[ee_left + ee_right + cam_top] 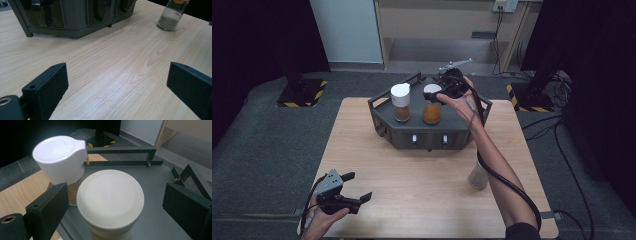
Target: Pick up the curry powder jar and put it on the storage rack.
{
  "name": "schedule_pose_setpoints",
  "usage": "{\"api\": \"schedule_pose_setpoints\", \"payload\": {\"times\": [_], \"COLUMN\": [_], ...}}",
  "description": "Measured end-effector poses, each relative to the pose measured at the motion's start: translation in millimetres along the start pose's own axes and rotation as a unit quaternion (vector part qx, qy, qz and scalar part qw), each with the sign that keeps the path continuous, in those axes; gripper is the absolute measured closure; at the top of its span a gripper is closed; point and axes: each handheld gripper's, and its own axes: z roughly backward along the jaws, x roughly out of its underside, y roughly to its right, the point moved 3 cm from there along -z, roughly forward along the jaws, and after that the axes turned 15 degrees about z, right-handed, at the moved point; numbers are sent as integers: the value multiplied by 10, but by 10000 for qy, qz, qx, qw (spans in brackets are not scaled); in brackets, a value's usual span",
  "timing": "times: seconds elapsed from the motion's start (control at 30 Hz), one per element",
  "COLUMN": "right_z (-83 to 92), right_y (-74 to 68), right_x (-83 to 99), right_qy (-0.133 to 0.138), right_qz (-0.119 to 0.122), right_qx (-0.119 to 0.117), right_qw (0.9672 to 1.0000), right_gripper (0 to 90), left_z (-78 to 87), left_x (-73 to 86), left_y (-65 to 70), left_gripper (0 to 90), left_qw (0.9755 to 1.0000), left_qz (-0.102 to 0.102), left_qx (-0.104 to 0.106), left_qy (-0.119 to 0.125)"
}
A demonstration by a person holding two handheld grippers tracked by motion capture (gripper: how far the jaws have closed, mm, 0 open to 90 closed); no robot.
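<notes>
High view shows a wooden tabletop [422,185] with a dark grey metal rack [427,127] standing toward its far edge, two white-capped spice jars on top. The left jar [401,102] holds brown powder under a tall white cap; the right jar [432,106], with orange powder, stands just beside it. The right gripper [447,86] reaches over the rack's far right part, next to the right jar's cap. In the right gripper view its jaws stand wide apart on either side of the round flat lid [110,196], not touching it, with the taller flip-cap jar [60,157] behind to the left. The left gripper [343,192] sits near the tabletop's near left corner, held in a hand [319,222]; the left gripper view shows its jaws spread open over bare wood, holding nothing. A third jar [478,175] with pale powder stands on the tabletop near the right edge, partly behind the person's right forearm [502,175].
</notes>
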Motion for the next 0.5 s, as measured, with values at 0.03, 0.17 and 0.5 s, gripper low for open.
{"api": "schedule_pose_setpoints", "payload": {"times": [0.03,0.17,0.5], "right_z": [20,102,361], "right_y": [-5,-5,-25], "right_x": [-10,-37,-111], "right_qy": [3,28,250], "right_qz": [36,83,171], "right_qx": [34,63,58], "right_qw": [10000,9999,9995], "right_gripper": [69,68,73], "left_z": [0,-2,-2], "left_x": [0,0,-3], "left_y": [0,1,6], "left_gripper": [29,29,29], "left_qw": [10000,10000,10000], "left_qz": [-1,-1,-7], "left_qx": [3,4,-1], "left_qy": [0,-4,-10]}}
